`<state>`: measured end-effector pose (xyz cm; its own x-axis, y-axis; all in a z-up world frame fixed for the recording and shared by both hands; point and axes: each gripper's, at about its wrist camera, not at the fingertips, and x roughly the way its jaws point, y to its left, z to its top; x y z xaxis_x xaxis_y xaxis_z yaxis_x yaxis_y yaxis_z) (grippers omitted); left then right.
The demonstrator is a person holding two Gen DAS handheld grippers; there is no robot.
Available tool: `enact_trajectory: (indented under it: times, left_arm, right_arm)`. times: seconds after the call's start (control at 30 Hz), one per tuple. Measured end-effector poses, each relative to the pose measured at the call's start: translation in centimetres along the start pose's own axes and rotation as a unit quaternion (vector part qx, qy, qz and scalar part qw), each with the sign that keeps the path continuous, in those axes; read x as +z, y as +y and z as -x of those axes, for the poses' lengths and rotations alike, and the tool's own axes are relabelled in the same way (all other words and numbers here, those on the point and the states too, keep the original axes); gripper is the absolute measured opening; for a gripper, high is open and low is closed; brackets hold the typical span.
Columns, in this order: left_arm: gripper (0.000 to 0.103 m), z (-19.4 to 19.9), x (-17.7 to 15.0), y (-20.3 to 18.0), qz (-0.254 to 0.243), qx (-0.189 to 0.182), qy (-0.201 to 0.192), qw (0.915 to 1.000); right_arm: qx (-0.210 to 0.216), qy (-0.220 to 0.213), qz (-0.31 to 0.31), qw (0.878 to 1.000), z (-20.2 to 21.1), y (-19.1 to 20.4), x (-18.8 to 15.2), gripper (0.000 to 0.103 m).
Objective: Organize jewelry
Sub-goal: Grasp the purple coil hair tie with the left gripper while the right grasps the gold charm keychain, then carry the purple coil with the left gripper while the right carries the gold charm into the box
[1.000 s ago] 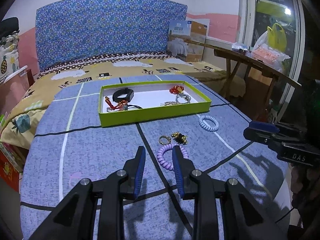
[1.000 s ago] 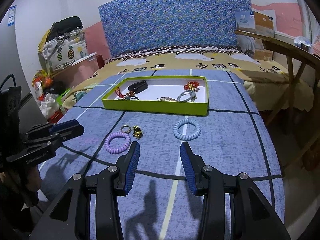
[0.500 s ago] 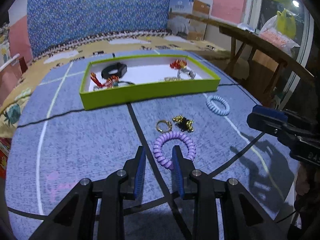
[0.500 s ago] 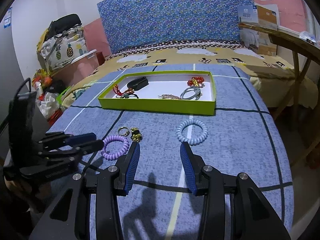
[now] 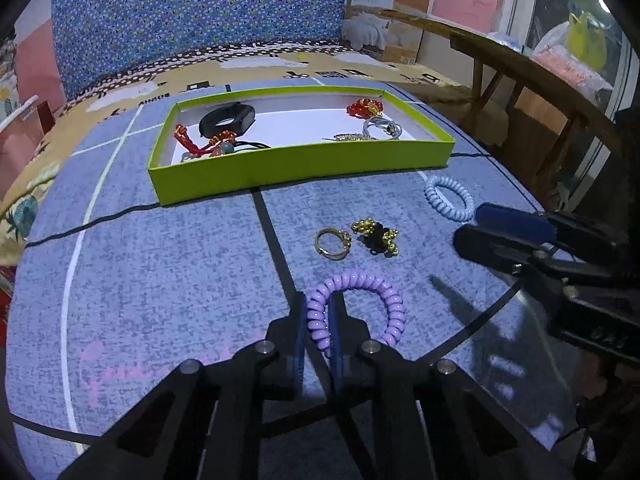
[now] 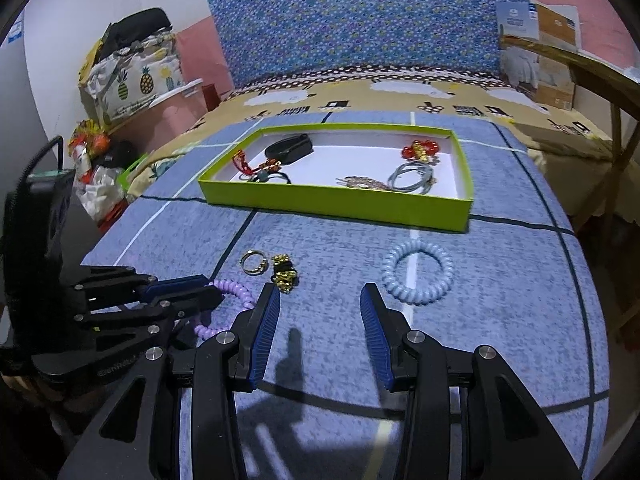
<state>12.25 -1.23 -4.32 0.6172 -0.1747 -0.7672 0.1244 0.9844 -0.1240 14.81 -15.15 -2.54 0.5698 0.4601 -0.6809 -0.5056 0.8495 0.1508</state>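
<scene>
My left gripper [image 5: 318, 304] is shut on the near-left side of a purple spiral hair tie [image 5: 376, 286] lying on the blue bedspread; it also shows in the right wrist view [image 6: 234, 292]. A gold ring [image 5: 332, 242] and a black-and-gold charm [image 5: 376, 236] lie just beyond it. A light blue spiral hair tie [image 5: 450, 198] [image 6: 418, 276] lies to the right. My right gripper [image 6: 320, 300] is open and empty, hovering just short of the blue tie. The green box [image 5: 304, 162] [image 6: 340, 204] holds several jewelry pieces.
A wooden table [image 5: 520, 68] stands off the bed's right edge. Bags and a pink bin [image 6: 132, 80] stand off the left edge. A blue patterned headboard [image 6: 360, 20] rises behind the box.
My left gripper moved forward and down and closed on the purple hair tie. My right gripper moved slightly forward toward the light blue tie and stayed open.
</scene>
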Motion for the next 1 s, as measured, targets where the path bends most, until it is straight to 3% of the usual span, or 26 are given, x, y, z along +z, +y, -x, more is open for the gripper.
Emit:
enact_trajectory:
  times: [0.4,0.73,1.0]
  left_arm:
    - [0.009,1.4,-0.2,2.4,0.028,-0.004,-0.023,0.9993]
    - [0.009,1.8,0.0,4.3,0.052,-0.002,-0.034,0.998]
    - [0.01,2.6,0.3,4.5,0.052,-0.003,-0.048,0.9975]
  right_arm:
    - [0.014,0.039,0.034,0.999,-3.7,1.7,1.3,0.042]
    - [0.0,0.072,0.074,0.995,-5.9,3.2,1.7,0.02]
    - [-0.005,0.063,0.074,0.995,-5.3,3.4,1.5,0.017]
